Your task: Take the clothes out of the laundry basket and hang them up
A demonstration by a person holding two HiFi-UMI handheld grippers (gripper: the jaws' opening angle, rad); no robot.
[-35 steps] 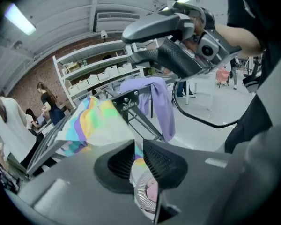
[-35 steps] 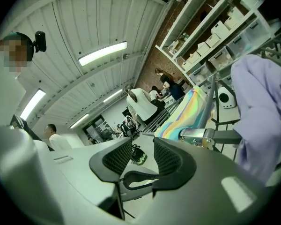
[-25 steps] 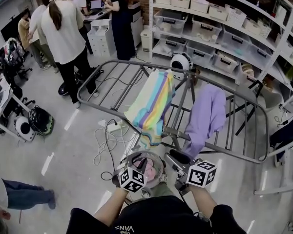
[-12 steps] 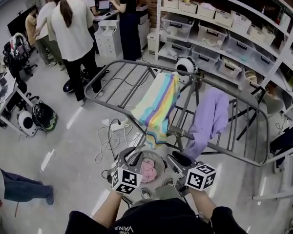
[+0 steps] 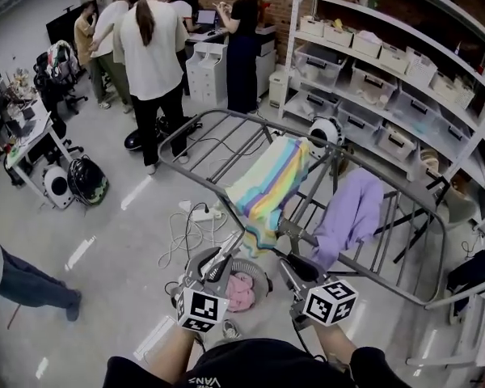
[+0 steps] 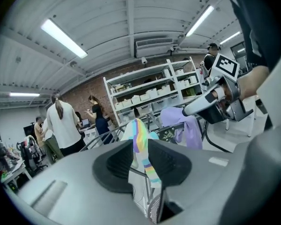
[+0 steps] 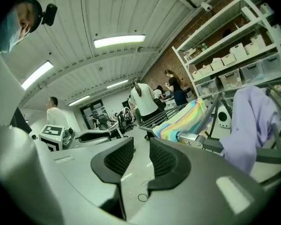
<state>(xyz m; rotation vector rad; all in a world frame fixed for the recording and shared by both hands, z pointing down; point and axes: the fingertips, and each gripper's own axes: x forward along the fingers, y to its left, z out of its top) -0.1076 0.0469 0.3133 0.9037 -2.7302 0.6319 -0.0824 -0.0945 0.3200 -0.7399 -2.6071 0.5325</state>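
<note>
A pink cloth [image 5: 241, 291] lies crumpled in the basket [image 5: 257, 267], which stands on the floor [image 5: 105, 241] at the near end of the rack [image 5: 226, 118], right in front of the person. Two pieces already hang over the rack's bars: a towel [image 5: 268, 186] in pastel rainbow stripes, and just right of it a plain lilac garment [image 5: 349, 212] that droops in soft folds.

The left gripper [image 6: 140, 149] hovers over the basket's left rim. Its jaws stand a narrow gap apart with nothing between them; only the far towel shows through the gap. It touches no cloth. The right gripper [image 7: 141, 146] hangs beside the basket's right edge, near the low end of the lilac garment. Its jaws have just been closing, yet a slit remains and nothing is between them, so both hands are released and empty.

The basket is round, grey and slatted, with an open top. The rack is grey metal tube: a rounded outer frame with thin parallel bars across it, lying flat on folding legs. The gripper pads are dark and ribbed, set in smooth grey shells, and each gripper carries a white cube with black square markers. The floor is pale, smooth and glossy, with white cables [image 5: 186, 233] looped on it left of the basket.
</note>
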